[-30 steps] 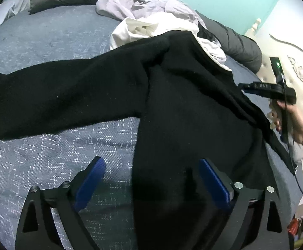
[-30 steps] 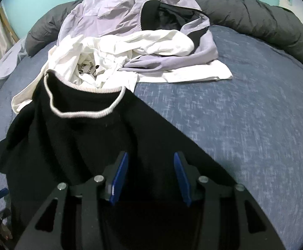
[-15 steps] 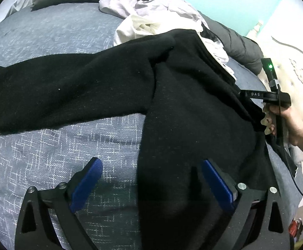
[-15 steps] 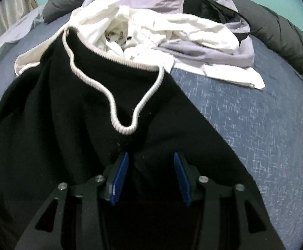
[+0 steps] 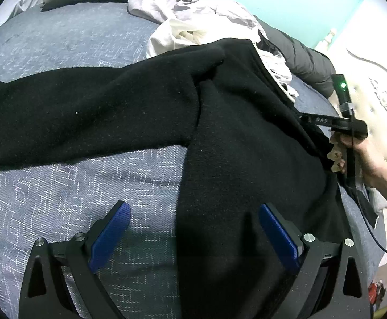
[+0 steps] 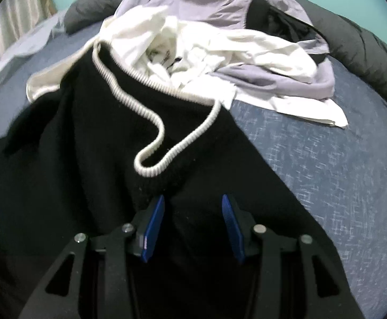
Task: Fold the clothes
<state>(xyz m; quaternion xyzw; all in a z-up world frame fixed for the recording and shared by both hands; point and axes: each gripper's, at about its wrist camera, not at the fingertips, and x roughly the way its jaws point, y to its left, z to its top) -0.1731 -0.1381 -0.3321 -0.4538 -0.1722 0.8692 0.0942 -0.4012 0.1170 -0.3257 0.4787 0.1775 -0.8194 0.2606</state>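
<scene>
Black knit sweater with a cream ribbed V-neck trim (image 6: 129, 164) lies spread over the blue-grey woven bedspread (image 6: 340, 175), filling the centre and lower left of the right wrist frame; its neckline loops across the middle of that view. In the left wrist frame the same sweater (image 5: 220, 138) runs from the left edge, where one sleeve stretches out flat, down to the bottom centre.

The left gripper (image 5: 194, 219) stands with its blue-padded jaws wide apart at the bottom of its frame; the sweater's side edge passes between them, nearer the right pad, and nothing is pinched.

The right gripper (image 6: 193, 214) holds its blue pads at a narrow gap, black fabric bunched between them; whether the pads actually press the cloth cannot be told. Seen from the left camera at the right edge, a person's hand (image 5: 363, 156) grips this tool.

A crumpled white garment (image 6: 206, 50) and a lilac garment (image 6: 220, 2) lie heaped in the upper centre, just beyond the neckline, with a dark grey duvet (image 6: 366, 45) behind.
</scene>
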